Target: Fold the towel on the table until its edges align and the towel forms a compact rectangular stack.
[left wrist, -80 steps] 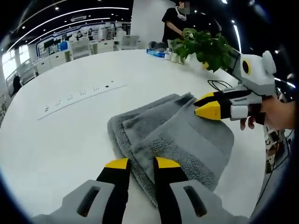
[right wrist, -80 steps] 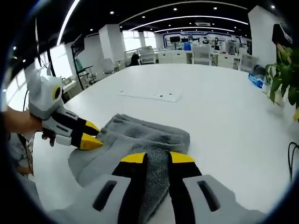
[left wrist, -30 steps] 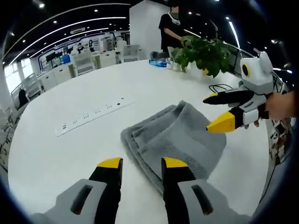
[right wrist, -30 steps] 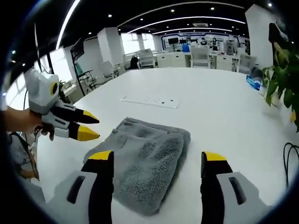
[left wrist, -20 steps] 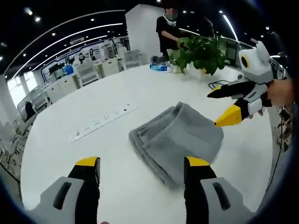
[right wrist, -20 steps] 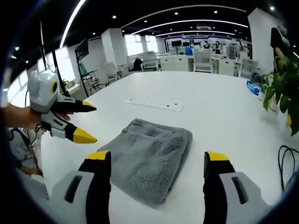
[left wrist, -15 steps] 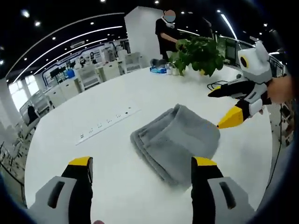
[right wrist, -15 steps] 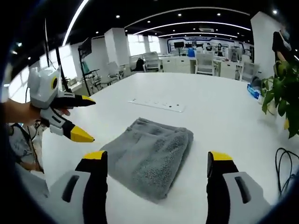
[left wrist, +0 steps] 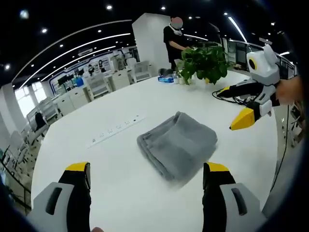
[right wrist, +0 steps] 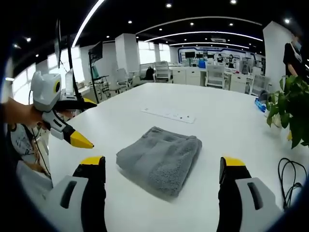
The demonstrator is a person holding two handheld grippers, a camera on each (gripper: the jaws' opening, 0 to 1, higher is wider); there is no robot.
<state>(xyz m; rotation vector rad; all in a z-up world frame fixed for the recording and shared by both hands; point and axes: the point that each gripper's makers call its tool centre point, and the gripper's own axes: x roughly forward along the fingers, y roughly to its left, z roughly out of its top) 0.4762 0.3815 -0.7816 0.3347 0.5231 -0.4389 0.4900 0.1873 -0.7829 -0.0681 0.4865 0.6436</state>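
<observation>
The towel [left wrist: 177, 145] lies folded into a compact grey stack near the middle of the white table [left wrist: 96, 159], flat on the surface and touching neither tool; in the right gripper view the same towel [right wrist: 161, 160] sits between that view's own two yellow-tipped jaws but well beyond them. The left gripper [left wrist: 146, 175] hangs above the table on the near side of the towel, its jaws spread wide and holding nothing. The right gripper [right wrist: 160, 166] is likewise parted wide and empty. In the left gripper view the right gripper [left wrist: 235, 106] appears beside the towel, off its far-right corner, held by a hand [left wrist: 289, 91], its two yellow tips well apart. Beyond the towel a strip of sockets [left wrist: 117, 129] is set into the tabletop, and farther back stands a leafy plant [left wrist: 203, 60] with a person [left wrist: 175, 39] behind it. A black cable [right wrist: 288, 186] trails on the table near the plant's side of the towel.
</observation>
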